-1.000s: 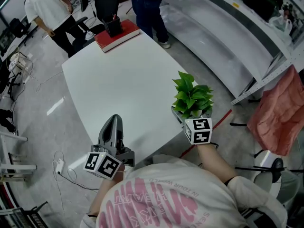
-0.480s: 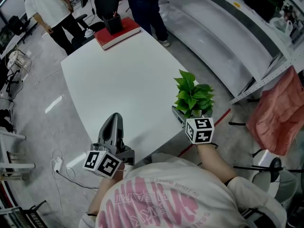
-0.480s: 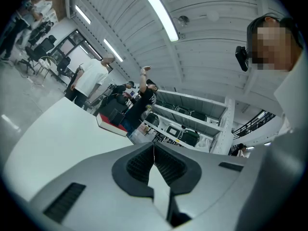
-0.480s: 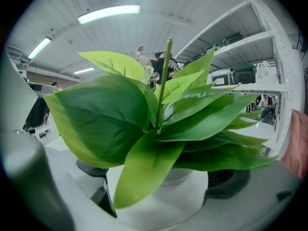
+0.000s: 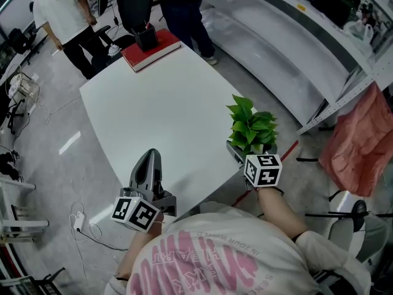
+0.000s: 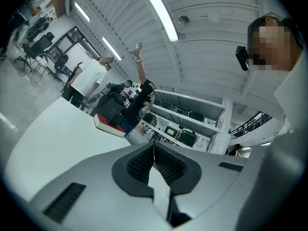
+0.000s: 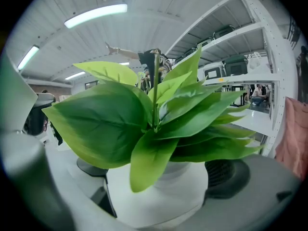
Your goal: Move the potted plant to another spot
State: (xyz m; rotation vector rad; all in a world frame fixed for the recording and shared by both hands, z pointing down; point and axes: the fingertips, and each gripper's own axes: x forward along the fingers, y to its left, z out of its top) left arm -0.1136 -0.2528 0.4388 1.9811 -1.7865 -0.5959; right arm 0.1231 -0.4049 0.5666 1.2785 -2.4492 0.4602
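Note:
The potted plant (image 5: 252, 126) has broad green leaves and a white pot (image 7: 159, 196), and it is at the white table's (image 5: 159, 103) near right edge. My right gripper (image 5: 249, 151) is shut on the pot, with a dark pad (image 7: 230, 176) against each side. The leaves (image 7: 120, 119) fill most of the right gripper view. My left gripper (image 5: 149, 160) rests at the table's near left edge, far from the plant. Its jaws meet with nothing between them, as the left gripper view (image 6: 154, 153) shows.
A red book (image 5: 152, 49) with a black pen holder (image 5: 146, 37) on it lies at the table's far end. People (image 5: 61, 11) stand beyond it. White shelving (image 5: 295, 48) runs along the right, with a pink cloth (image 5: 362, 146) hanging nearby. Cables (image 5: 80, 217) lie on the floor at left.
The right gripper and the plant have drifted very slightly right and nearer. The left gripper has stayed where it was.

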